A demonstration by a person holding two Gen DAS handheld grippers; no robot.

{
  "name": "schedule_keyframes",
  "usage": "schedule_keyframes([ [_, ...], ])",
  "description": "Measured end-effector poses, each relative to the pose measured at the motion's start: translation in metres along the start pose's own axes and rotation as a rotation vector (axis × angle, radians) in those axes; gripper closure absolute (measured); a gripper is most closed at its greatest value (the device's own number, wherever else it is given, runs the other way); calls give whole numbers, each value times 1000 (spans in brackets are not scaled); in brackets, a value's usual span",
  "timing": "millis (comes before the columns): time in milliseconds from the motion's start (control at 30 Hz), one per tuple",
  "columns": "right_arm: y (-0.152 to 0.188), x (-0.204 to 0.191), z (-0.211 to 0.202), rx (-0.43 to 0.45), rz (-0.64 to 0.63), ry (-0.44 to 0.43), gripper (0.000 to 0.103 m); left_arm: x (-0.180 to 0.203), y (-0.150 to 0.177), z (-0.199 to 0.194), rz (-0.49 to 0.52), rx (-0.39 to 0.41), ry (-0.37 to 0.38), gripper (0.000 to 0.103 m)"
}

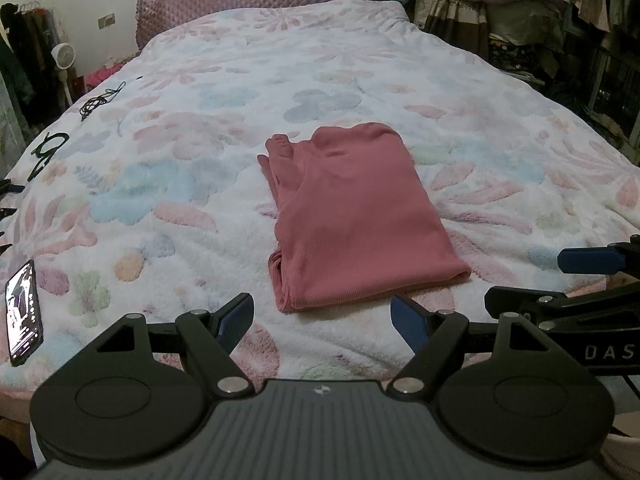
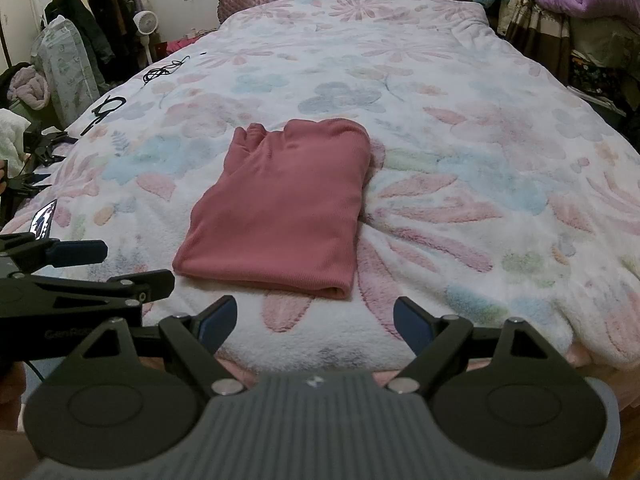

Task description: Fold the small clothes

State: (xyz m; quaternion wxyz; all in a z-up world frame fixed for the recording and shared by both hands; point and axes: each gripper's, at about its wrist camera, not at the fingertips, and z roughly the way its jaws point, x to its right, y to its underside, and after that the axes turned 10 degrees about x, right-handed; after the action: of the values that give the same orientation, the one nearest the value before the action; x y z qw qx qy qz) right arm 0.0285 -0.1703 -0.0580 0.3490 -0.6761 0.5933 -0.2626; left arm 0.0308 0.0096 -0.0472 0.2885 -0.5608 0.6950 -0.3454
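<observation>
1. phone [image 1: 24, 314]: lies lit on the blanket [image 1: 160, 216] at the far left, well apart from the garment; not part of the fold.
2. left gripper [image 1: 322, 322]: held low over the near edge of the bed, fingers pointing toward the headboard. the jaws stand wide apart with nothing between them; the blue pads [image 1: 236, 320] are bare. it hangs just short of the garment's near hem, not touching it.
3. garment [image 1: 352, 216]: a dusty-pink ribbed knit, lying mid-bed on the blanket, already doubled into a rough rectangle, with a bunched sleeve or cuff at its far left corner. judged light, soft and limp: it will sag and drape from any single pinch, and the fleecy blanket should drag on it rather than let it slide. the layered near edge [image 2: 260, 280] looks the best place to pinch, one gripper at each near corner, so all layers lift together. a shallow bite could catch only the top layer and peel the fold open.
4. right gripper [image 2: 316, 320]: level with the left, beside it and pointing the same way, jaws likewise spread and empty. it hovers before the garment's near right corner [image 2: 340, 290], apart from the cloth.
</observation>
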Motion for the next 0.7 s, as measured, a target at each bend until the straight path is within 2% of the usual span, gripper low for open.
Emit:
schedule_keyframes([
  [700, 2, 2, 1, -3, 0, 4, 21, 2, -1, 0, 2, 1, -2, 12],
])
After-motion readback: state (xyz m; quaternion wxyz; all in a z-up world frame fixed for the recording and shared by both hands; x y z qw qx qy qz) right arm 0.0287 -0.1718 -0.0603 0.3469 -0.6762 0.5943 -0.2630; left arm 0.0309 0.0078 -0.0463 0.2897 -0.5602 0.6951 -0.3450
